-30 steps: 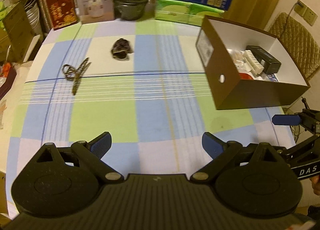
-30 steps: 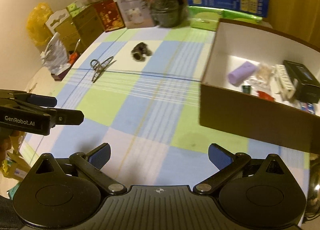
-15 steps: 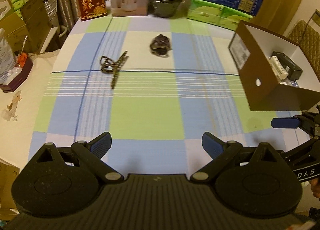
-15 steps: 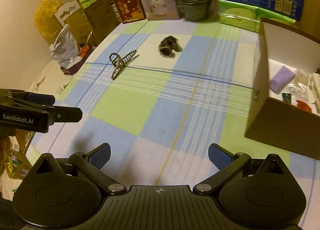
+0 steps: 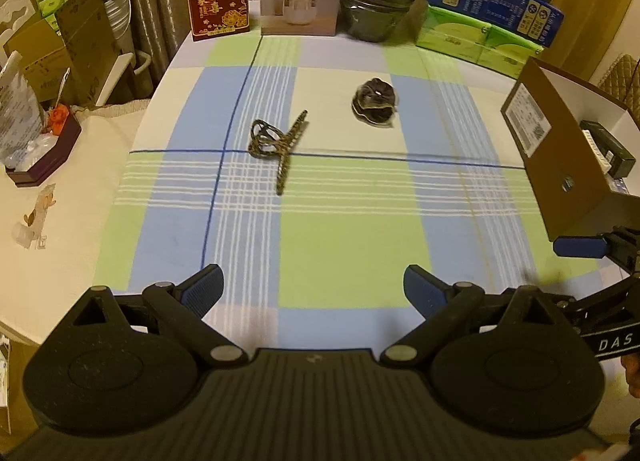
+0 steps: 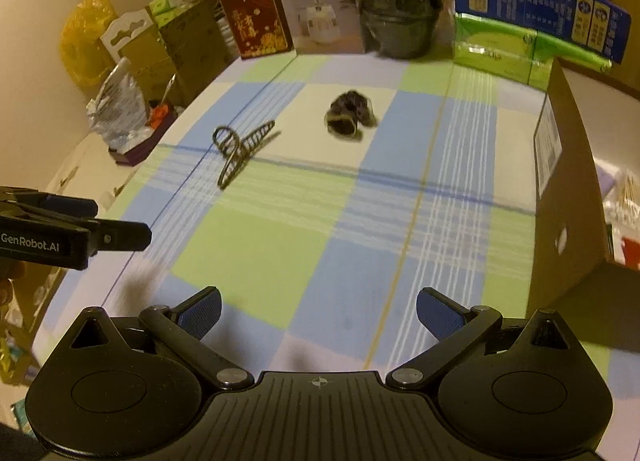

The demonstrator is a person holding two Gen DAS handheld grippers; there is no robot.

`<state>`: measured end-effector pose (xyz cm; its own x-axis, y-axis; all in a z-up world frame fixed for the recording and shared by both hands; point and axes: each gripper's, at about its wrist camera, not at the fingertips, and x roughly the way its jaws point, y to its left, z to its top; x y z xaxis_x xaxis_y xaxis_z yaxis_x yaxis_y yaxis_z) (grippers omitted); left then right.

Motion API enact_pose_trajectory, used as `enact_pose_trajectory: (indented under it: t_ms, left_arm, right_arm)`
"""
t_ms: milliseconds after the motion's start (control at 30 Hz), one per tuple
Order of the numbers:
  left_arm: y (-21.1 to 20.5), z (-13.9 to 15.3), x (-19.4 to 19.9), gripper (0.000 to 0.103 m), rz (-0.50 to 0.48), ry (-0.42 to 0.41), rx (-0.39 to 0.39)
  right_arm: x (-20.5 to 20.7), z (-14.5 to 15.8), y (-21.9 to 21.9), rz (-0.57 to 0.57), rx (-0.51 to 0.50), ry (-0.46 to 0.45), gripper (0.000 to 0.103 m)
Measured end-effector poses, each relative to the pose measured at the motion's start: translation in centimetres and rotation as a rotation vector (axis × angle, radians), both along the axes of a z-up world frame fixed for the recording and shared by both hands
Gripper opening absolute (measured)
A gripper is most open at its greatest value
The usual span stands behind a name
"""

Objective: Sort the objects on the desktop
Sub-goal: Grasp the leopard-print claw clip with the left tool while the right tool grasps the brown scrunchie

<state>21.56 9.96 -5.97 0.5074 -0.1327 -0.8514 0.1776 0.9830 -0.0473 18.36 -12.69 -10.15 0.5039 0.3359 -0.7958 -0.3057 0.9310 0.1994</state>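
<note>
Both tongs are shown empty, with jaws spread wide, above the near edge of the counter (image 5: 344, 253). The left tongs (image 5: 313, 285) and the right tongs (image 6: 318, 308) are held side by side, each visible at the margin of the other's view.

Two loose things are left on the checked cloth: a hair claw (image 5: 278, 143) lying on its side across the dark blue line, and a scrunchie (image 5: 374, 101) beyond it and to its right, well apart from it. The box (image 5: 556, 165) stands at the right edge of the counter and already holds several small items, among them a black case (image 5: 608, 147).

The step in hand is judged to be the approach to a pickup; nothing is yet gripped. The claw lies nearer the left tongs and is the likely first target. For the next move, the tongs must be carried forward and lowered, and the jaws closed across the claw's narrow body rather than its open loops. Its thin, springy form may slip or pivot if pinched at one end.

Compared with the views a second ago, both cameras are turned leftward: the box is shifted to the right margin, and the claw and scrunchie appear nearer the centre and larger. Jaw spacing is unchanged.
</note>
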Motion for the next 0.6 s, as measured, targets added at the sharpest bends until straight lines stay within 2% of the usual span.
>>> enact_pose_trajectory:
  t_ms: [200,333,500,600]
  left_arm:
    - [0.9,-0.9,2.5,0.095,0.004,-0.032,0.000]
    - [1.1,-1.5,4.8,0.095,-0.012,-0.063,0.008]
    - [1.0,-2.9,8.4,0.094,-0.037,-0.093,0.040]
    - [0.9,-4.0,10.6,0.094,-0.055,-0.102,0.058]
  right_arm:
    - [2.4,-0.4,0.5,-0.037,0.032,-0.059,0.101]
    - [4.7,-0.9,0.6,-0.053,0.032,-0.071,0.101]
    - [7.7,-1.9,1.4,-0.024,-0.029,-0.059,0.101]
    - [9.4,-2.5,1.1,-0.045,0.005,-0.064,0.101]
